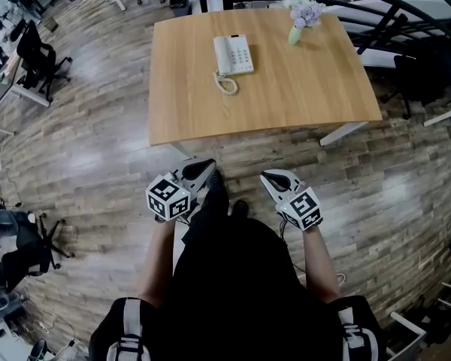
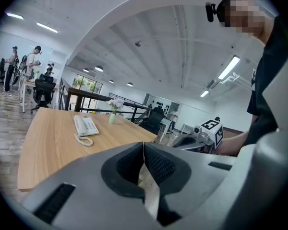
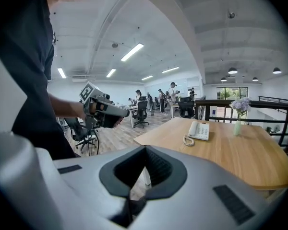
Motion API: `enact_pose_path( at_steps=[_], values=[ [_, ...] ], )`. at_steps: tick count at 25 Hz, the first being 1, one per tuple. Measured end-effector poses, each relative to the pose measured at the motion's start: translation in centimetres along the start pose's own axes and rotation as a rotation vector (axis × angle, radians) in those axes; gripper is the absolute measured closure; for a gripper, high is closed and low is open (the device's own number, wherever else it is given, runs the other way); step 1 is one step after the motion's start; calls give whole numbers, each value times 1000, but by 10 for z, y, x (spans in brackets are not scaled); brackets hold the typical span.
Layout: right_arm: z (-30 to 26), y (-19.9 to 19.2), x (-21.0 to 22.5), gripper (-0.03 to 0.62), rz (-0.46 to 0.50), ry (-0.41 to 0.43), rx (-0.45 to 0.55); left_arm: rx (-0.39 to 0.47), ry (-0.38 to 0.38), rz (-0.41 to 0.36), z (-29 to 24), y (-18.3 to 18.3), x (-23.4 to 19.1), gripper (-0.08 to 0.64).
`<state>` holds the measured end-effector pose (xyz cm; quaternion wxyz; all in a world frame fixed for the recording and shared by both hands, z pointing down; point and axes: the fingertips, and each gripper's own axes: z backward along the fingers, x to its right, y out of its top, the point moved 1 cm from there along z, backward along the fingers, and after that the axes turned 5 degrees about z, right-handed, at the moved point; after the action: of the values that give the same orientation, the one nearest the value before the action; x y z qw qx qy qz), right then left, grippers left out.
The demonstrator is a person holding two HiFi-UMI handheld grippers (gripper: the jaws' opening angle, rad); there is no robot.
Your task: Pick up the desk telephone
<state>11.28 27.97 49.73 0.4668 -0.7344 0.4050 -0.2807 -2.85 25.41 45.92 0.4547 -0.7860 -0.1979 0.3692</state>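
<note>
The person holds both arms forward, side by side, in front of the torso. The left forearm point(image 1: 154, 269) and the right forearm point(image 1: 321, 265) are bare and run nearly parallel. The left gripper point(image 1: 204, 168) points ahead and slightly down, angled a little inward; its jaws are pressed together with nothing between them. The right gripper point(image 1: 273, 177) mirrors it, tilted slightly down and inward, its jaws also closed and empty. The two grippers are near each other but apart. Each carries its marker cube point(image 1: 167, 196) on top, above the wrist.
</note>
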Motion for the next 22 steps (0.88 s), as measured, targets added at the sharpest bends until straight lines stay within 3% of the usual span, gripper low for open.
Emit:
enact_pose_path(
  at_steps=[22],
  values=[
    [-3, 5, 27, 568, -6, -48, -7, 15, -30, -16, -28, 22, -11, 537]
  ],
)
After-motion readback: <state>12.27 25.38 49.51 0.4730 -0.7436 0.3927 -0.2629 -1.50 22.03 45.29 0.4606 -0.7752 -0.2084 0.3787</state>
